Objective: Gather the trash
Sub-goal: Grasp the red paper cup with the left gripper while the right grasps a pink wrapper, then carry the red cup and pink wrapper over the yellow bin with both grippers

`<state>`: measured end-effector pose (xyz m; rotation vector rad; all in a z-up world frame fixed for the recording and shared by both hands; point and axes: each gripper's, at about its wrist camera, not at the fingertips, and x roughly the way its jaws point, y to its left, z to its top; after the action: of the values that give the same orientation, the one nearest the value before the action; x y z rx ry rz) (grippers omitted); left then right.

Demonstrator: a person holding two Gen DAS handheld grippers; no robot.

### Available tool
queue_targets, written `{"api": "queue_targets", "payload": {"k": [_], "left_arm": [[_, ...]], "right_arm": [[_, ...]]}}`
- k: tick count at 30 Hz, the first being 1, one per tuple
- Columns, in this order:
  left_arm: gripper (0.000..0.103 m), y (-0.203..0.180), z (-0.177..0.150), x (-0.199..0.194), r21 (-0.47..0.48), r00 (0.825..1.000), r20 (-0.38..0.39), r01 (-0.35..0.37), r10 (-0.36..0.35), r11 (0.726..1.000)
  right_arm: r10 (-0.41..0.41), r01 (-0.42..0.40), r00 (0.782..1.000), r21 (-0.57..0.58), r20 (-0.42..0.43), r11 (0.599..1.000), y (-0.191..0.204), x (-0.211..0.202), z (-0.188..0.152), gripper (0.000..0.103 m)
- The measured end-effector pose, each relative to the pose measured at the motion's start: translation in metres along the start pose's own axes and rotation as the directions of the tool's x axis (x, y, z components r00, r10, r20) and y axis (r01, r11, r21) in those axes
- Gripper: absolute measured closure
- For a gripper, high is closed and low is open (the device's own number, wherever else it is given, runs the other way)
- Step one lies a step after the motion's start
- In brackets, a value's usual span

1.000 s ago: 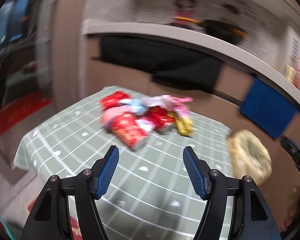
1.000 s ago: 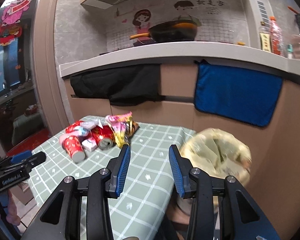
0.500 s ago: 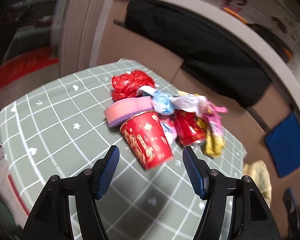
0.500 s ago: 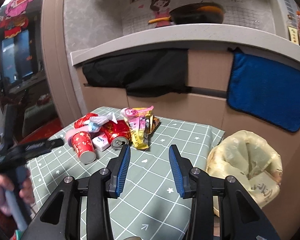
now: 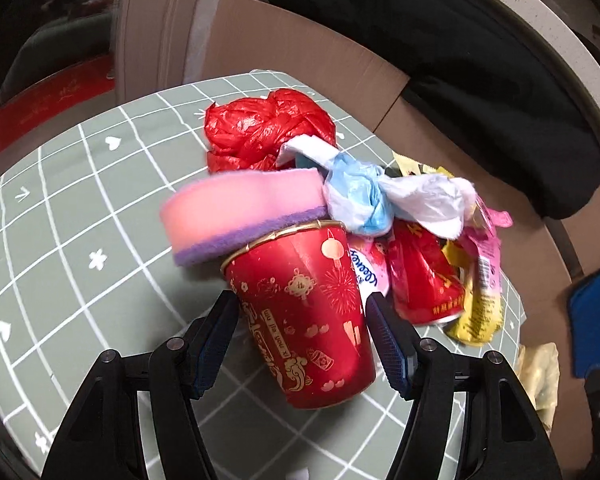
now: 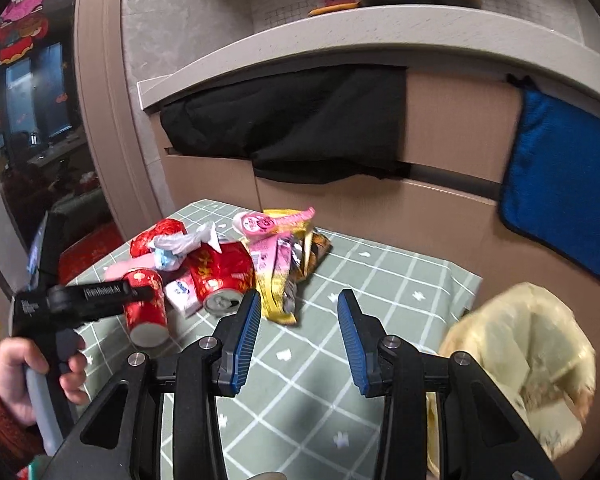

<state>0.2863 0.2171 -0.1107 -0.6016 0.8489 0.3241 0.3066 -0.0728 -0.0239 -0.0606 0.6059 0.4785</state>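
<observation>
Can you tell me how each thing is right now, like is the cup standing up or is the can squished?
Red paper cup: lying on its side, between the open left gripper pads, not yet squeezed.
Pink sponge: resting against the cup's rim.
Red can: on its side, dented, tab end open.
Red plastic bag: crumpled into a ball.
Snack wrappers: empty, flattened, piled.
Bin bag: open, beside the table.
Right gripper: open, empty.

Tissue pack (image 5: 364, 276): mostly hidden behind red paper cup (image 5: 308, 320) and crushed can (image 5: 424, 276). Bin bag (image 6: 524, 364): blurred, cut off below. Wrapper (image 5: 480, 312) print: too small to read.
</observation>
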Motion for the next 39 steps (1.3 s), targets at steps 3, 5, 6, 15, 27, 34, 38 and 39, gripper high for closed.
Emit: {"api": "queue_targets", "payload": {"k": [3, 5, 6, 15, 27, 34, 38, 39], "left_arm": [[0.041, 0.001, 0.004, -0.003, 0.018, 0.999, -0.018, 0.047, -0.047, 0.999], [0.042, 0.0, 0.002, -0.015, 0.052, 0.997, -0.008, 0.082, -0.082, 0.995], [0.043, -0.001, 0.0, -0.023, 0.083, 0.996, 0.01, 0.088, -0.089, 0.993], [0.043, -0.004, -0.016, -0.068, 0.235, 0.986, 0.094, 0.113, -0.139, 0.965], [0.043, -0.006, -0.031, -0.069, 0.275, 0.984, 0.04, 0.157, -0.174, 0.949], [0.043, -0.027, -0.052, -0.103, 0.355, 0.978, 0.066, 0.161, -0.196, 0.921], [0.043, -0.046, -0.066, -0.122, 0.413, 0.979, 0.074, 0.145, -0.192, 0.899], [0.043, -0.051, -0.07, -0.126, 0.426, 0.978, 0.073, 0.146, -0.194, 0.893]], "right_arm": [[0.023, -0.023, 0.999, -0.007, -0.036, 1.0, -0.001, 0.023, 0.008, 0.065], [0.059, -0.059, 0.995, 0.0, -0.075, 0.998, 0.0, 0.041, 0.011, 0.065], [0.071, -0.071, 0.994, 0.0, -0.089, 0.997, 0.0, 0.05, 0.012, 0.065], [0.055, -0.064, 0.982, -0.043, -0.182, 0.997, 0.017, 0.128, 0.018, 0.065], [0.2, -0.196, 0.954, 0.042, -0.223, 0.98, 0.009, 0.12, 0.018, 0.088], [0.213, -0.21, 0.964, 0.036, -0.16, 0.977, 0.011, 0.043, 0.007, 0.088], [0.201, -0.2, 0.972, 0.021, -0.124, 0.98, 0.008, 0.0, -0.004, 0.088], [0.194, -0.194, 0.974, 0.016, -0.113, 0.981, 0.006, -0.01, -0.007, 0.088]]}}
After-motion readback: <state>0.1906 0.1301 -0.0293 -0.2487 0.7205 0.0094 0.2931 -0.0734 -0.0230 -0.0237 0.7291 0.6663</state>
